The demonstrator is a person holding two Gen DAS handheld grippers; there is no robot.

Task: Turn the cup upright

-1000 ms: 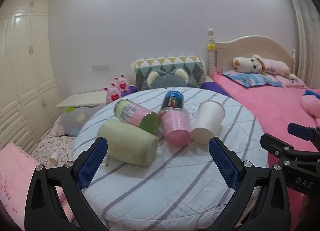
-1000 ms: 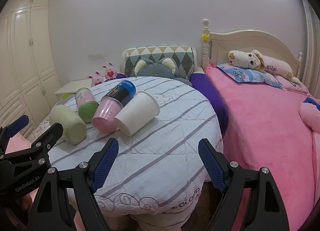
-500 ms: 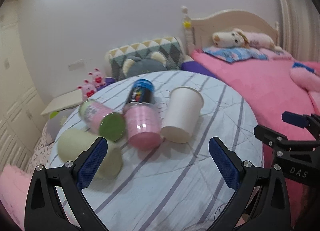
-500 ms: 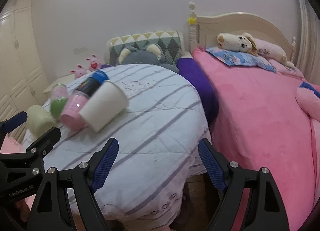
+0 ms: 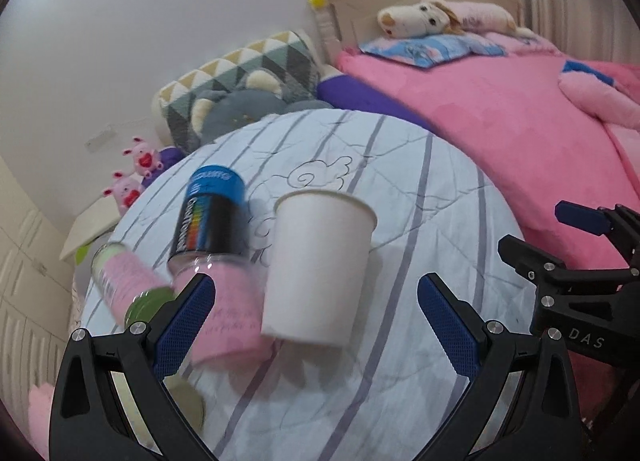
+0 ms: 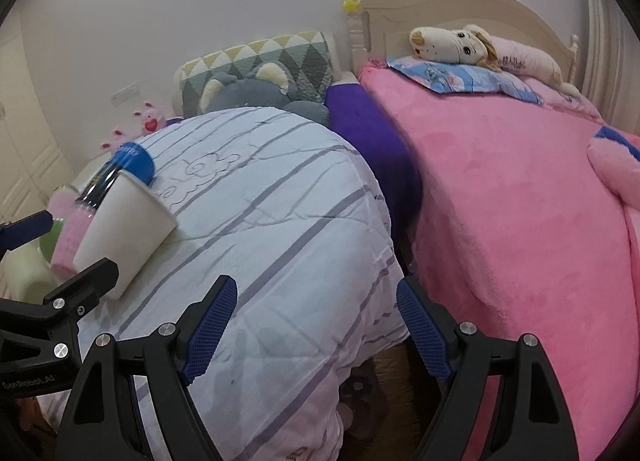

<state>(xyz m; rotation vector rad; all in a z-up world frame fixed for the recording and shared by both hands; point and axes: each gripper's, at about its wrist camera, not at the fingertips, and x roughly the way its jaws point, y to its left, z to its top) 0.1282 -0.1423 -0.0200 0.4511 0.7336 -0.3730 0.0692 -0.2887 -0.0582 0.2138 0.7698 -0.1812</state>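
A white paper cup (image 5: 318,267) lies on its side on the striped round table (image 5: 420,341), its base toward me and its rim pointing away. My left gripper (image 5: 316,325) is open, its blue pads on either side of the cup's base, close in front of it. The cup also shows in the right wrist view (image 6: 124,227) at the left. My right gripper (image 6: 316,327) is open and empty over the table's right edge, apart from the cup.
Left of the cup lie a pink cup (image 5: 228,317), a black-and-blue bottle (image 5: 210,217), a pink jar with a green lid (image 5: 130,289) and a pale green cup (image 6: 24,273). A pink bed (image 6: 520,201) is to the right. Cushions (image 5: 240,81) are behind the table.
My left gripper has moved forward and right, bringing the white cup between its pads. My right gripper has swung right, so the cups slid to the left of its view.
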